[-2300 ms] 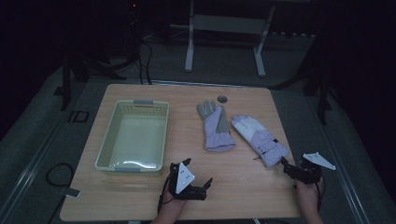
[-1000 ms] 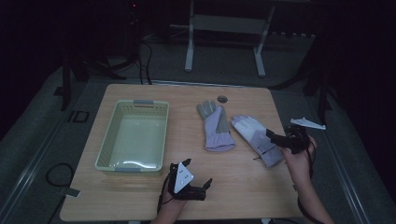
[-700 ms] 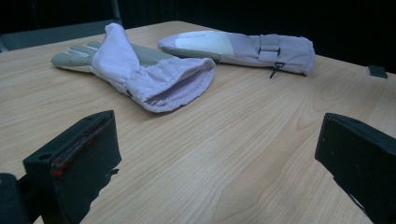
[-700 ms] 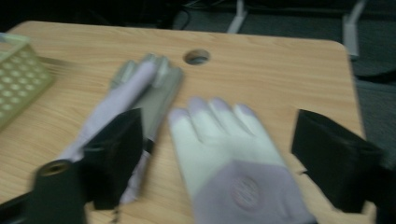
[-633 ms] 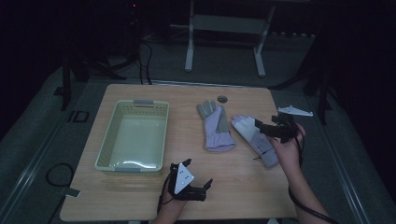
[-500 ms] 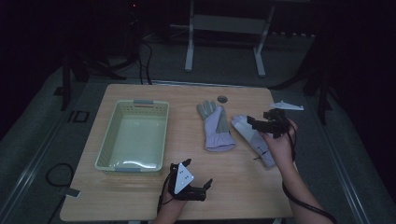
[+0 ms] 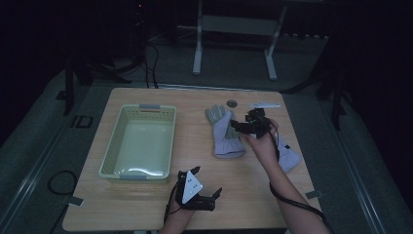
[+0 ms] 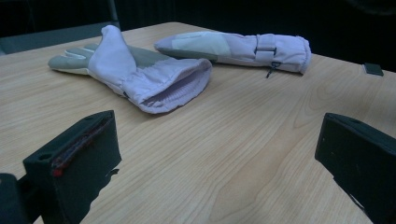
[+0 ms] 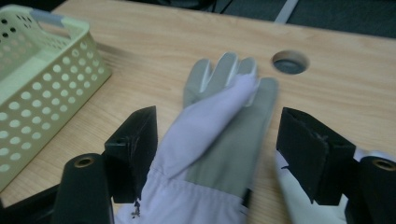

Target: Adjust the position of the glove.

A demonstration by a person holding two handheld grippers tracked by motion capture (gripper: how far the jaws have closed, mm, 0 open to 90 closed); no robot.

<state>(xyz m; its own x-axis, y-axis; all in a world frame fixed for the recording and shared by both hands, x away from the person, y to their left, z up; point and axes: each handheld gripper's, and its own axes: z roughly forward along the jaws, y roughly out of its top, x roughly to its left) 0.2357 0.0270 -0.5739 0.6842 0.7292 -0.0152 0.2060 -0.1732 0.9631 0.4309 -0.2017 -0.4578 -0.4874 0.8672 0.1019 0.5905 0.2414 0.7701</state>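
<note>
Two lilac gloves with grey palms lie on the wooden table. The left glove (image 7: 225, 135) lies right of the table's middle, fingers pointing away. The right glove (image 7: 291, 158) is partly under the person's right hand. My right gripper (image 7: 238, 125) hovers over the left glove (image 9: 233, 93), open, with one jaw on each side of it. The other glove's edge (image 9: 294, 196) shows at the lower right. My left gripper (image 7: 207, 181) rests near the front edge, open and holding nothing (image 8: 217, 158). It faces the nearer glove's cuff (image 8: 154, 79) and the farther glove (image 8: 243, 46).
A pale yellow perforated basket (image 7: 111, 146) stands on the table's left half, its near corner (image 9: 46, 70) left of the right gripper. A round cable hole (image 7: 232, 103) sits at the table's far edge. Bare wood lies between the left gripper and the gloves.
My right gripper has moved from the table's front right corner up and leftward, across the right glove, to sit over the left glove. The left gripper has stayed put.
</note>
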